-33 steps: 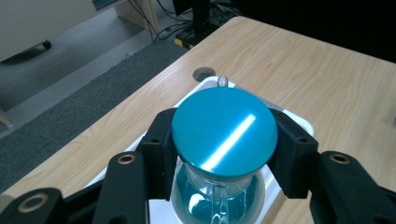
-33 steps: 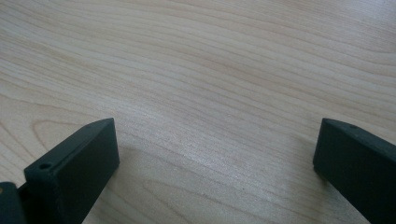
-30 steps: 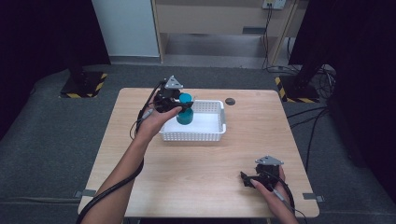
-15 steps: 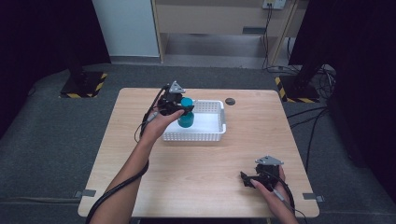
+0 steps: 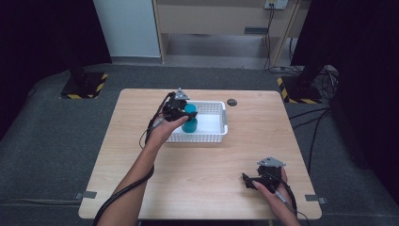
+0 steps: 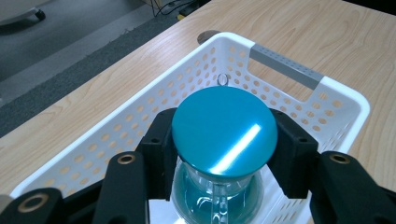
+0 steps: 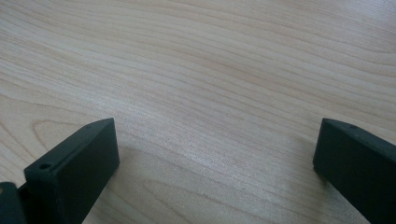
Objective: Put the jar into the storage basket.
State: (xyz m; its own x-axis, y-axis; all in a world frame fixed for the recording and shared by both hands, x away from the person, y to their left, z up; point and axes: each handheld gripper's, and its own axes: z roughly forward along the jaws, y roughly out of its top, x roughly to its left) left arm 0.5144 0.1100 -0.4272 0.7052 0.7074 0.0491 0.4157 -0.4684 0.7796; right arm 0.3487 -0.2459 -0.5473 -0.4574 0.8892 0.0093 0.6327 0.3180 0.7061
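Note:
A teal-topped glass object (image 5: 190, 121) hangs upright inside the white perforated basket (image 5: 225, 123), near its left end. My left gripper (image 5: 186, 113) is shut on it, and a hand holds the gripper from the left. In the left gripper view the round teal top (image 6: 224, 135) sits between the two black fingers (image 6: 158, 142), with a glass bulb of teal contents below it and the basket rim (image 6: 285, 67) beyond. Whether its base touches the basket floor I cannot tell. My right gripper (image 5: 249, 180) rests open near the table's front right, with bare wood between its jaws (image 7: 215, 154).
A small dark disc (image 5: 231, 102) lies on the table just behind the basket's right end. A tiny round bead (image 6: 222, 79) sits against the basket's far wall. Bare wooden tabletop (image 5: 211, 165) stretches between the basket and the right gripper. Cables trail off the front edge.
My left gripper has sunk with the teal-topped object, going lower into the basket. The right gripper has stayed where it was.

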